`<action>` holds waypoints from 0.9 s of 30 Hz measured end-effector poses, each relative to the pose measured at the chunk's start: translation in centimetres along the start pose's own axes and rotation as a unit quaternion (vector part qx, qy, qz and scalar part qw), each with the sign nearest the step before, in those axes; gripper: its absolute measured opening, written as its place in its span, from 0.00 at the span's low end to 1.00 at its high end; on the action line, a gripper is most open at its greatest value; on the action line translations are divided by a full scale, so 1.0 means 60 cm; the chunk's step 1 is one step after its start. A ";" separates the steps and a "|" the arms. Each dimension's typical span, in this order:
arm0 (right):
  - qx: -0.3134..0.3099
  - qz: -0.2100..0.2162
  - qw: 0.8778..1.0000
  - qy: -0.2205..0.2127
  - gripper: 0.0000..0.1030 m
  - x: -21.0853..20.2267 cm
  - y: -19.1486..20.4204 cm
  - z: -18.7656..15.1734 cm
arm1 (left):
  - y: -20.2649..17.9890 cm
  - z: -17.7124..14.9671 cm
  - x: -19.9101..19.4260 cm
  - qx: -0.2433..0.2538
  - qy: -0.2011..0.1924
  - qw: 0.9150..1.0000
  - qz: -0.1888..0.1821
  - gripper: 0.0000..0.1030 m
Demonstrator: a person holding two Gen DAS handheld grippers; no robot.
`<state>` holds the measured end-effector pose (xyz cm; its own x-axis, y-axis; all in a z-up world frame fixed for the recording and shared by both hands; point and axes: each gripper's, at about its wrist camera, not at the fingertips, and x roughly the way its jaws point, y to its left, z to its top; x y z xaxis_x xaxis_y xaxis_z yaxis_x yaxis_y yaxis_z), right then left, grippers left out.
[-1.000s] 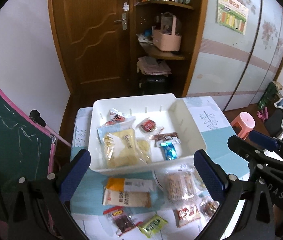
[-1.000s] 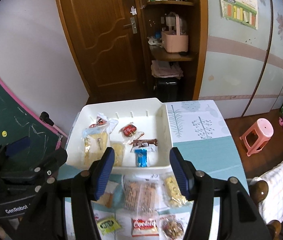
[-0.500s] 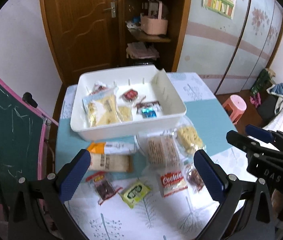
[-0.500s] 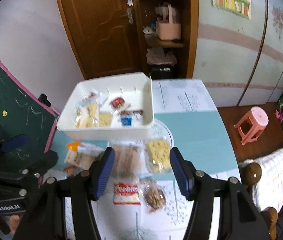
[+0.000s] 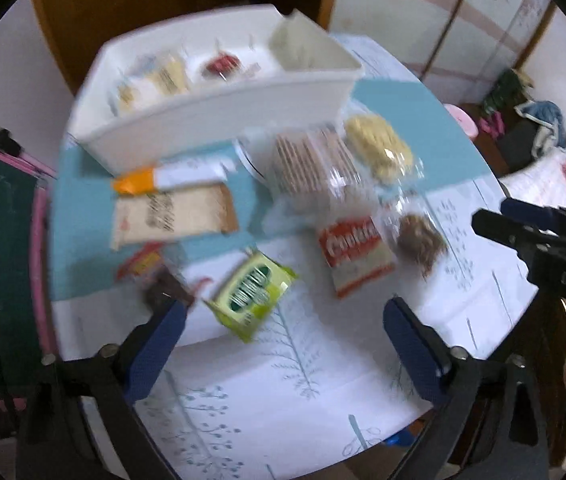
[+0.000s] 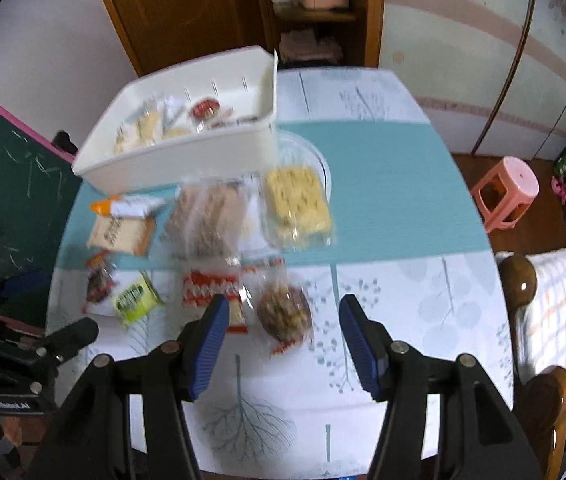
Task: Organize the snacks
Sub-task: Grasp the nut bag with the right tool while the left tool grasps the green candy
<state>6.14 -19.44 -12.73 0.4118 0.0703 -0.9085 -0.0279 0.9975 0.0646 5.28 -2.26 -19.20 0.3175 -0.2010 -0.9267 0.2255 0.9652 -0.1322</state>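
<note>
A white bin (image 5: 219,112) (image 6: 187,152) with several snack packs in it stands at the far side of the table. Loose packs lie in front of it: a green pack (image 5: 253,294) (image 6: 135,298), a red cookie pack (image 5: 353,252) (image 6: 211,290), a brown nut pack (image 5: 419,240) (image 6: 285,312), a clear cracker bag (image 5: 311,164) (image 6: 207,218), a yellow biscuit bag (image 5: 379,150) (image 6: 297,198), a tan pack (image 5: 171,216) (image 6: 121,234). My left gripper (image 5: 283,344) is open and empty above the green pack. My right gripper (image 6: 283,344) is open and empty above the nut pack.
The table has a teal and white leaf-print cloth (image 6: 383,184). A green chalkboard (image 6: 7,184) leans at the left. A pink stool (image 6: 507,188) and a wooden chair (image 6: 523,280) stand at the right. A door and shelf are behind the table.
Both grippers have pulled back and tilted down from the bin toward the loose packs at the near side of the table. Both stay open and empty.
</note>
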 end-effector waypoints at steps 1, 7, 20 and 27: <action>-0.001 -0.002 1.000 0.007 0.56 0.010 -0.003 -0.006 | 0.004 -0.004 0.013 -0.002 0.008 1.000 -0.011 0.89; -0.001 -0.010 0.999 0.032 0.56 0.047 -0.014 -0.022 | 0.019 -0.014 0.076 -0.004 0.050 0.998 -0.024 0.82; -0.022 -0.019 0.998 0.052 0.56 0.105 -0.006 -0.019 | 0.055 0.014 0.147 0.022 0.093 0.995 -0.019 0.69; -0.031 -0.019 0.998 0.052 0.56 0.124 -0.004 -0.011 | 0.047 0.027 0.154 0.067 0.091 0.994 -0.007 0.65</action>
<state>8.62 -19.17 -19.76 0.3170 0.0284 -0.9480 -0.0708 0.9975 0.0061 10.33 -1.69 -27.57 0.1452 -0.1693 -0.9748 0.3525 0.9294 -0.1090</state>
